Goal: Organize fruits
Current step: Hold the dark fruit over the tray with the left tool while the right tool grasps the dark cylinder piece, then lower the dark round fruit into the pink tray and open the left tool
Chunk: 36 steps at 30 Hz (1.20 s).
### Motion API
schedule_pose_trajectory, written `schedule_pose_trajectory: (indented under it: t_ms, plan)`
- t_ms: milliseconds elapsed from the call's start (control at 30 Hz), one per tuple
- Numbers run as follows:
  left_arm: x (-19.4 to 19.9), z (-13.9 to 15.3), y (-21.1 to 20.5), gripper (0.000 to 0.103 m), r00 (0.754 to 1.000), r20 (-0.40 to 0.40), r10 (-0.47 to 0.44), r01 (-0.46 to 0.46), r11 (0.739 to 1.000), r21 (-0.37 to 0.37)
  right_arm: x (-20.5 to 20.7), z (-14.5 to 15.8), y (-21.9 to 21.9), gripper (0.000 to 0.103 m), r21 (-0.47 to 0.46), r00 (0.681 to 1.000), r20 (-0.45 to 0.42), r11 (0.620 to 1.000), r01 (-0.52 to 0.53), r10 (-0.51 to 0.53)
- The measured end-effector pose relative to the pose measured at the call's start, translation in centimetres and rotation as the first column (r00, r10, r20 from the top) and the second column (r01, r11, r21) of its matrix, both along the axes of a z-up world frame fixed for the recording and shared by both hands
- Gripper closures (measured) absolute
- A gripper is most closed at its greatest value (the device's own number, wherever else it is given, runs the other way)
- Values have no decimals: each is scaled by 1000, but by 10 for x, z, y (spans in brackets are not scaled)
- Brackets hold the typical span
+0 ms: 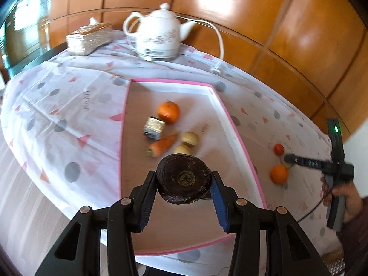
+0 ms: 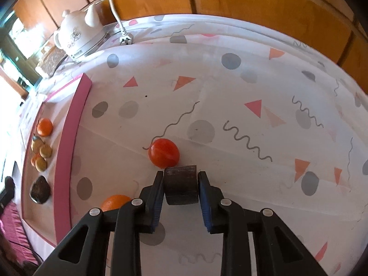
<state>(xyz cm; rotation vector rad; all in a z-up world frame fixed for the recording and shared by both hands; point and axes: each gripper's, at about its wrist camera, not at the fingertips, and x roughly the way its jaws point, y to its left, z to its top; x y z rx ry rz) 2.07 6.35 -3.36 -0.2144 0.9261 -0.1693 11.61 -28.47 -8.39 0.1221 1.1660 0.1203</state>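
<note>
Left gripper [image 1: 184,185] jaws part-closed, pads pressing both sides of a dark brown round fruit [image 1: 184,179], held over the near end of the pink-rimmed tray [image 1: 232,119]. Right gripper [image 2: 180,185] jaws narrow, clamped on a dark brown cylindrical block [image 2: 181,187], on or just above the patterned tablecloth [image 2: 230,105], can't tell which. Red tomato [image 2: 163,153] touching or just beside the block at 11 o'clock; an orange [image 2: 113,202] near at 8 o'clock, partly hidden behind the left finger. In the tray, from the left wrist view: tangerine [image 1: 168,112] at 12 o'clock, striped small box [image 1: 154,127] just below-left of it, carrot [image 1: 162,145] at centre, two pale round fruits [image 1: 189,138] at its 3 o'clock, one just beside the other. White electric kettle [image 1: 158,34] at the far table edge at 12 o'clock, cord and plug trailing to 2 o'clock; there's a logo on its base and a print on its body, both too blurred to read. Silver tissue box [image 1: 88,38] at the kettle's 9 o'clock. Cloth has faint printed lettering near the tray, not legible. A hand [image 1: 342,197] on the right gripper handle at 3 o'clock, green LED lit
</note>
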Motion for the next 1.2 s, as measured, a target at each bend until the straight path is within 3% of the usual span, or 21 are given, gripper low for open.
schedule_pose_trajectory:
  t_ms: [200, 500, 800, 1200]
  plan:
    - [1, -1, 17, 56, 996, 6, 90, -90, 996, 10, -15, 1, -7, 76, -72, 1000, 7, 997, -17, 18]
    - [-2, 3, 7, 56, 997, 46, 67, -69, 996, 55, -53, 1, -38, 76, -148, 1000, -10, 989, 22, -24]
    - [-2, 6, -8, 56, 997, 74, 36, -43, 995, 94, -70, 0, -55, 76, -98, 996, 3, 992, 84, -85]
    - [8, 0, -21, 55, 996, 80, 40, -49, 991, 122, -74, -1, -54, 76, -91, 996, 11, 992, 92, -91]
